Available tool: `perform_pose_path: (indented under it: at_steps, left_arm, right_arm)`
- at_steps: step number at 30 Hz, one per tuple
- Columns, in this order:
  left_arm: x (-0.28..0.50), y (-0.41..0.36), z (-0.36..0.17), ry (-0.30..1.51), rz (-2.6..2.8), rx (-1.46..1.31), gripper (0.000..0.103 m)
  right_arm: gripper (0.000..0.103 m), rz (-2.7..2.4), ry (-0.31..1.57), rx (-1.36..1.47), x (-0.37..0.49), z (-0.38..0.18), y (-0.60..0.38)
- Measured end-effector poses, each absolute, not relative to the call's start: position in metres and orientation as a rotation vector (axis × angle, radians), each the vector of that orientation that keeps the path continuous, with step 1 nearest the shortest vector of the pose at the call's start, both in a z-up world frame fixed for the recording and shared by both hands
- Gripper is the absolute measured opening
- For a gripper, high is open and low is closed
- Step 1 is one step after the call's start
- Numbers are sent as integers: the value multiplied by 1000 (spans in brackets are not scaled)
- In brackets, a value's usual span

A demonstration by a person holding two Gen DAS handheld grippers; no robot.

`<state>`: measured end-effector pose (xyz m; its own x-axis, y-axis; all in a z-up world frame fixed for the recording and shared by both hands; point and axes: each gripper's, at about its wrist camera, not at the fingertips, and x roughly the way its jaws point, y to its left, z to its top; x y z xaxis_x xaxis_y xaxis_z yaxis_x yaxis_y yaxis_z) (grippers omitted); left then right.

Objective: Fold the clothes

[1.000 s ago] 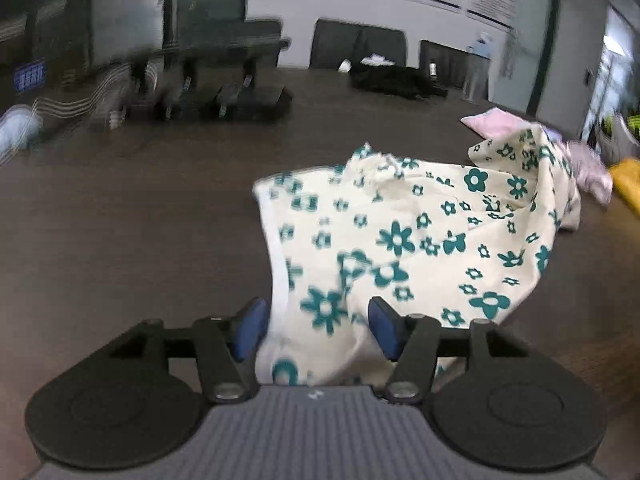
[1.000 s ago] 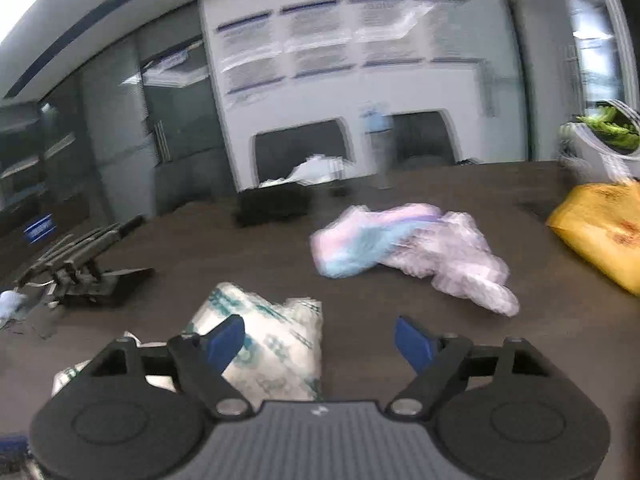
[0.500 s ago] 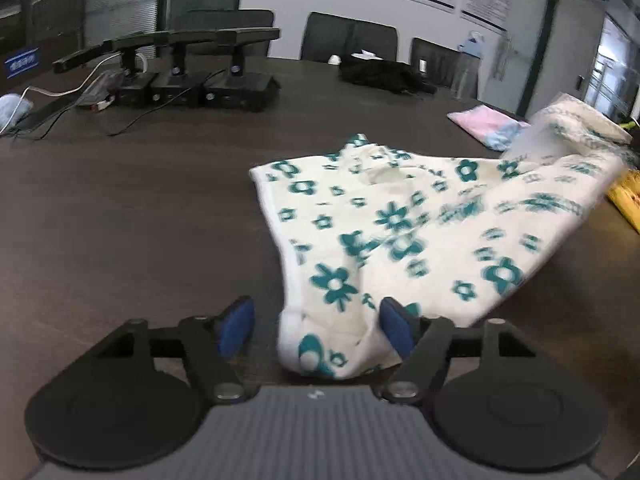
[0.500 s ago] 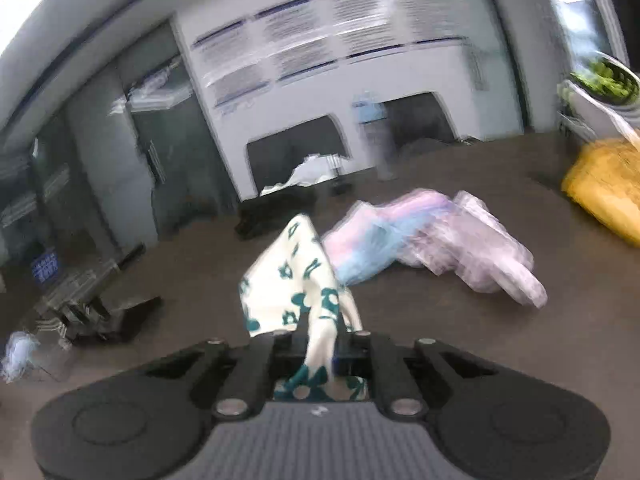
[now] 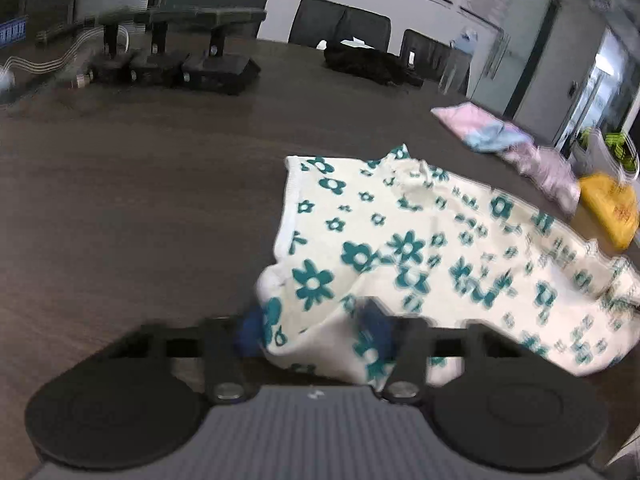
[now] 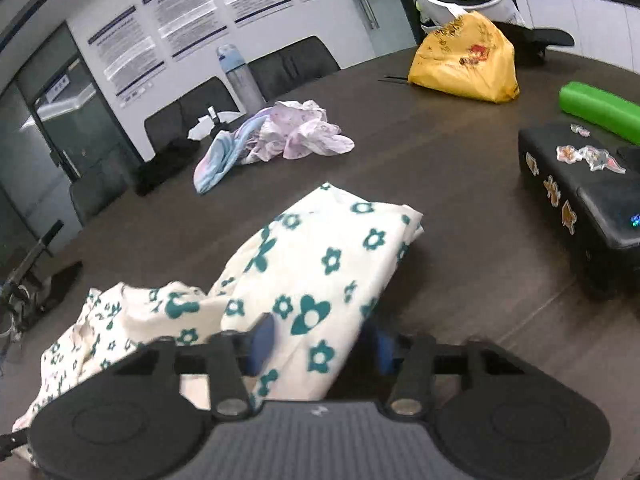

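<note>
A cream garment with teal flowers (image 5: 400,240) lies spread and rumpled on the dark wooden table (image 5: 140,200). In the left wrist view its near corner is bunched between the blue pads of my left gripper (image 5: 312,330). Those jaws are closing, blurred, with a gap still showing. In the right wrist view the other end of the garment (image 6: 320,256) drapes over the table (image 6: 460,184) and runs back between the fingers of my right gripper (image 6: 322,342). Its jaws are opening, and the pads stand apart from the cloth.
A pink and blue clothes pile (image 6: 276,136) lies farther back, with a yellow bag (image 6: 464,64) behind it. On the right are a black case with stickers (image 6: 580,200) and a green roll (image 6: 596,108). Black stands (image 5: 172,64) and chairs line the far left edge.
The right gripper closed on a corner, carried it down towards the table, and now has its jaws apart around it. The left jaws have narrowed around the near corner. The garment lies flatter.
</note>
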<state>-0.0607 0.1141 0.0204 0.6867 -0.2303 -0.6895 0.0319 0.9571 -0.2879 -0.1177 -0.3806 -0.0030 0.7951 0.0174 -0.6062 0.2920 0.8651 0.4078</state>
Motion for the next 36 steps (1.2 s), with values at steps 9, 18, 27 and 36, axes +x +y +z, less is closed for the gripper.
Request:
perform_pose_path:
  at_steps: [9, 18, 27, 36]
  left_arm:
    - [-17, 129, 136, 525, -283, -378, 7]
    - [120, 117, 249, 450, -251, -295, 7]
    - [199, 114, 271, 341, -194, -453, 45]
    - [146, 96, 157, 554, -154, -158, 77]
  right_arm:
    - [3, -17, 312, 510, -90, 113, -371]
    - [3, -22, 56, 356, -17, 250, -354]
    - [4, -39, -87, 219, -31, 291, -320]
    - [47, 824, 648, -178, -94, 102, -153]
